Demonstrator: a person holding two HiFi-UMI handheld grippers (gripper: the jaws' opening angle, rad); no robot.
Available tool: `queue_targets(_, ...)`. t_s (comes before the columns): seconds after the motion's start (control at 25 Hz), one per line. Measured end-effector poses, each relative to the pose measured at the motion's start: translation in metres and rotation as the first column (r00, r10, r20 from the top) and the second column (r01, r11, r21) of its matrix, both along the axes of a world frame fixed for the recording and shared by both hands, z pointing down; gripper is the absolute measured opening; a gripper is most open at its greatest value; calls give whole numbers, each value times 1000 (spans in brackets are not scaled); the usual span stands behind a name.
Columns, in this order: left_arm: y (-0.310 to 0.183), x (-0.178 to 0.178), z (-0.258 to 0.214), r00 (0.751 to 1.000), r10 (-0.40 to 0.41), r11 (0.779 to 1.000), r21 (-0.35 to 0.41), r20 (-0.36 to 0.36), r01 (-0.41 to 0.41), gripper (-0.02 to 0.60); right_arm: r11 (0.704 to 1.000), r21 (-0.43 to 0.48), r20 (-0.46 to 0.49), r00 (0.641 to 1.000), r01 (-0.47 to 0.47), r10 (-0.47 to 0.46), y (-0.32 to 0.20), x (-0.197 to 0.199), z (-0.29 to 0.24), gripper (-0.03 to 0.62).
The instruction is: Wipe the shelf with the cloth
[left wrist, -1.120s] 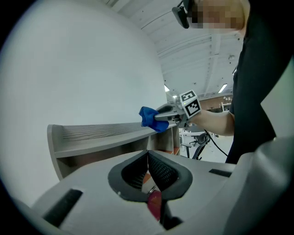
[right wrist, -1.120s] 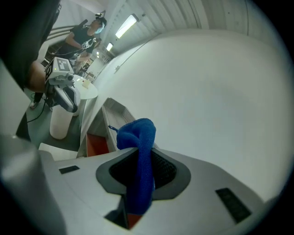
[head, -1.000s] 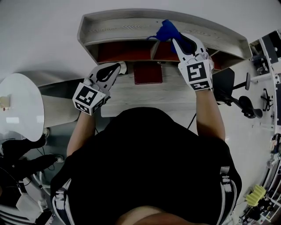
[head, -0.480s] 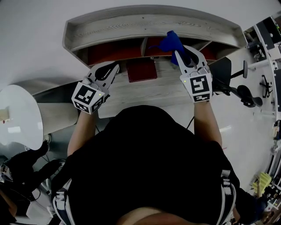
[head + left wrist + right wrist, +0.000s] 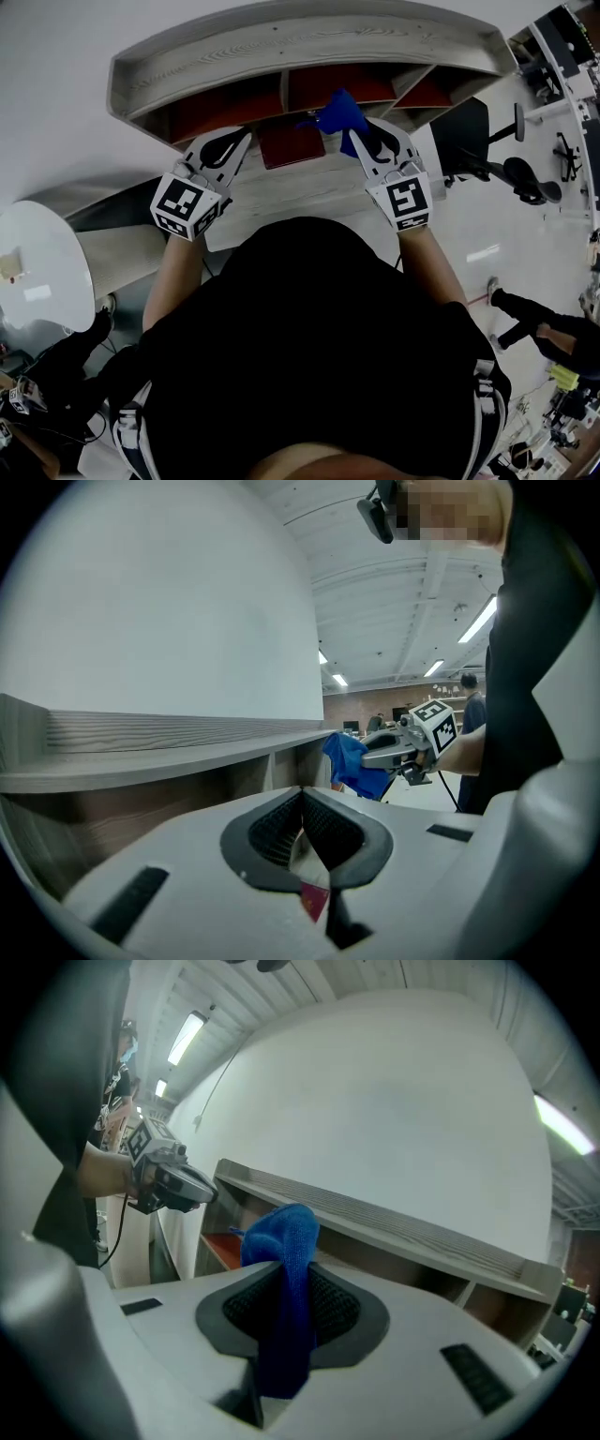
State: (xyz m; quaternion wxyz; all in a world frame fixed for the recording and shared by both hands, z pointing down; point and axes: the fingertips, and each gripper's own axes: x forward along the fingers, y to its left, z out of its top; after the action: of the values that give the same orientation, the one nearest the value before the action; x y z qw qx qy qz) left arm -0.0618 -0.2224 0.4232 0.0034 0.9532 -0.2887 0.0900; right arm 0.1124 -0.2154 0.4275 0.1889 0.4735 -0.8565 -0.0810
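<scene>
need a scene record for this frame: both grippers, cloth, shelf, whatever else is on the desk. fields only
left hand-held gripper: jaws together, nothing between them
right hand-held gripper: shut on the cloth
cloth: blue, bunched, sticking out past the jaws, held at the shelf's front
shelf: grey wood, open compartments with red insides
cloth-to-shelf contact: cannot tell
red book: flat on the desk, between the two grippers

we see dim, even light from ceiling strips (image 5: 480,621), strong fisheye bending, dark vignetted corners, and soft near-field blur.
</scene>
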Motion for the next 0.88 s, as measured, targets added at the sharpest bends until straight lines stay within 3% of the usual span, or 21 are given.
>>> queue_targets(0.4,6,14,16,1000,20,999,-37,12,-20,15,995,-104,89,996,-6,15,18,12,43,83)
queue_targets(0.88,17,21,25,999,29,999,-42,24,-28,15,991,-117,159,983,-70,88,24,45,49,81)
